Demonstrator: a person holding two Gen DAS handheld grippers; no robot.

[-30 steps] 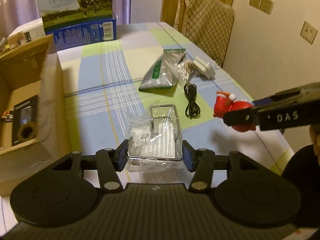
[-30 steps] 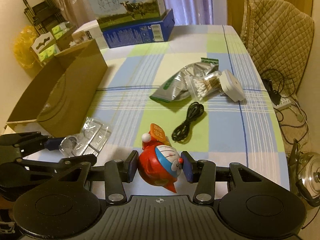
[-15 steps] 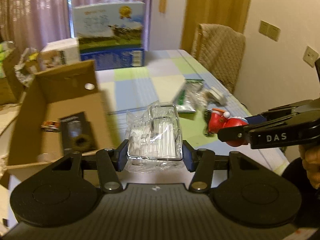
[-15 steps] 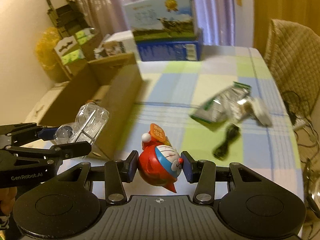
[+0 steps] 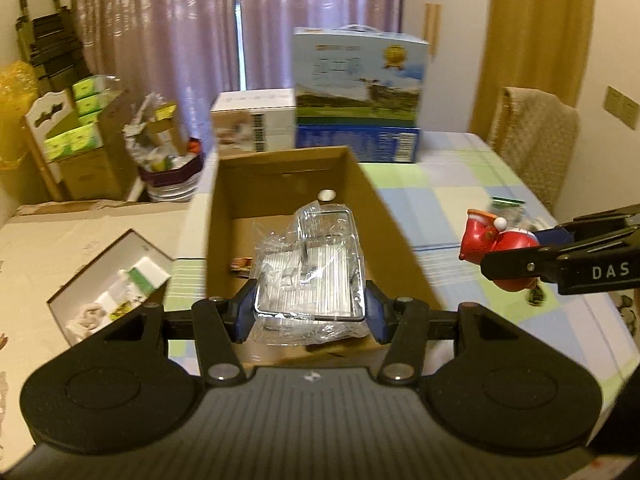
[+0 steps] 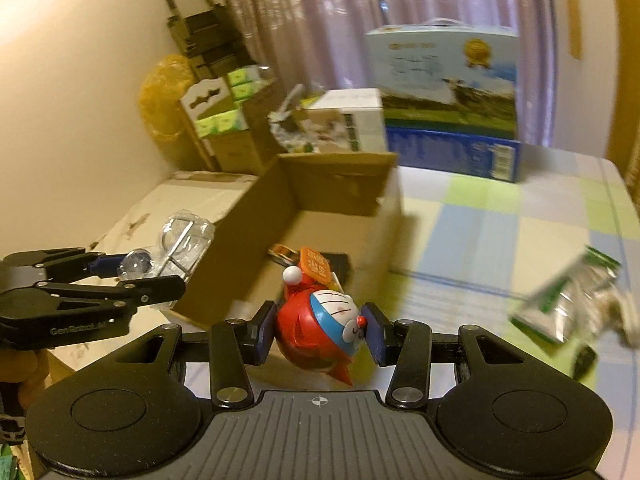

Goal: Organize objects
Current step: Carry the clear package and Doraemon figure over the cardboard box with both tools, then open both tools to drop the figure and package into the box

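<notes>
While left gripper (image 5: 310,310) clamps clear pack (image 5: 310,268) above open box (image 5: 384,216) — rim close.

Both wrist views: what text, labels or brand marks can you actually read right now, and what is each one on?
"DAS": white letters on the right gripper, seen in the left wrist view.
"GenRobot.AI": on the left gripper, in the right wrist view; slightly blurred.
Milk carton: printing and gold seal blurred, unreadable.
Orange tag on the red toy: characters too blurred.
White box: print too small.
</notes>
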